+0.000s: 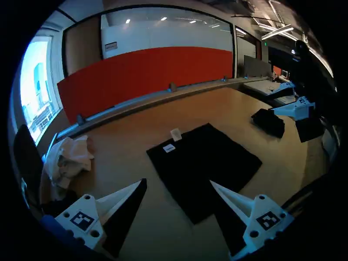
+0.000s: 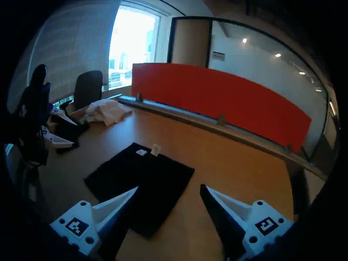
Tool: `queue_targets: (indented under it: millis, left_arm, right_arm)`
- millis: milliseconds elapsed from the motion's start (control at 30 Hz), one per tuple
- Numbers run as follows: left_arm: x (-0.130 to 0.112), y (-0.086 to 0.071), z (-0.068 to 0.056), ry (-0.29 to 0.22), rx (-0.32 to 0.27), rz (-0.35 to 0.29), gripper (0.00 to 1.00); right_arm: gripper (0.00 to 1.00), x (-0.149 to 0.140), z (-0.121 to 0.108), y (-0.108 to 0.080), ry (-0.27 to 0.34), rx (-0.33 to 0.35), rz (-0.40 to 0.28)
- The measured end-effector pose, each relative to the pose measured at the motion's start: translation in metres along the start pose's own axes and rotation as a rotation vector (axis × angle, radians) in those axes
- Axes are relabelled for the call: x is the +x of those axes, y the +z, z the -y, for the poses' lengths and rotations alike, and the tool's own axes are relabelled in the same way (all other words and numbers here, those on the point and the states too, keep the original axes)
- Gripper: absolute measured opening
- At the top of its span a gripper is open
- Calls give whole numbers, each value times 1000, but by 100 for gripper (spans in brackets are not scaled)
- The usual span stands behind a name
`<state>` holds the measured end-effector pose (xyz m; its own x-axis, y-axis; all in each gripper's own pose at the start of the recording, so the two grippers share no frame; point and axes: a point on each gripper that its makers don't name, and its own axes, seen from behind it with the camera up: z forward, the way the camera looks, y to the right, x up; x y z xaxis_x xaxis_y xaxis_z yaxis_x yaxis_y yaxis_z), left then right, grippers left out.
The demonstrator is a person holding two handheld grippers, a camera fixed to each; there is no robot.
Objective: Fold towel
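1. Tools: left tool (image 1: 177, 182) is hanging wide open, gripping nothing; right tool (image 2: 169, 187) is gaping likewise, also holding nothing.
2. Black towel (image 1: 204, 167) is lying flat on the wooden bench (image 1: 130, 143) just ahead of both tools, its near corner reaching in between the left tool's fingertips.
3. White tags (image 1: 169, 148) are sitting at the towel's far edge; their print is too small to read.
4. Square black-and-white markers (image 1: 82, 219) are showing on the tool fingers.
5. White cloth heap (image 1: 67, 158) is lying well apart from the towel.

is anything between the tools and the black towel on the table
Nothing visible does. The left tool and right tool, both open, look straight at the black towel lying flat on the table. The white cloth pile sits off to one side.
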<state>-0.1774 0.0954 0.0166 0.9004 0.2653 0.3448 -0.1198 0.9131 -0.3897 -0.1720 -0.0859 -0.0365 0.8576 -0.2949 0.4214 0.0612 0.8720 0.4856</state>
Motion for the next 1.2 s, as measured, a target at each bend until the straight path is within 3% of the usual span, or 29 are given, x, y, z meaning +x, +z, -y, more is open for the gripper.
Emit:
queue_targets:
  millis: [633, 1200]
  left_arm:
    - [-83, 44, -21, 12, -52, 147, 96]
    - [-137, 55, -44, 50, -103, 257, 96]
  right_arm:
    - [100, -84, 24, 36, -4, 48, 124]
    - [100, -154, 43, 44, -2, 80, 238]
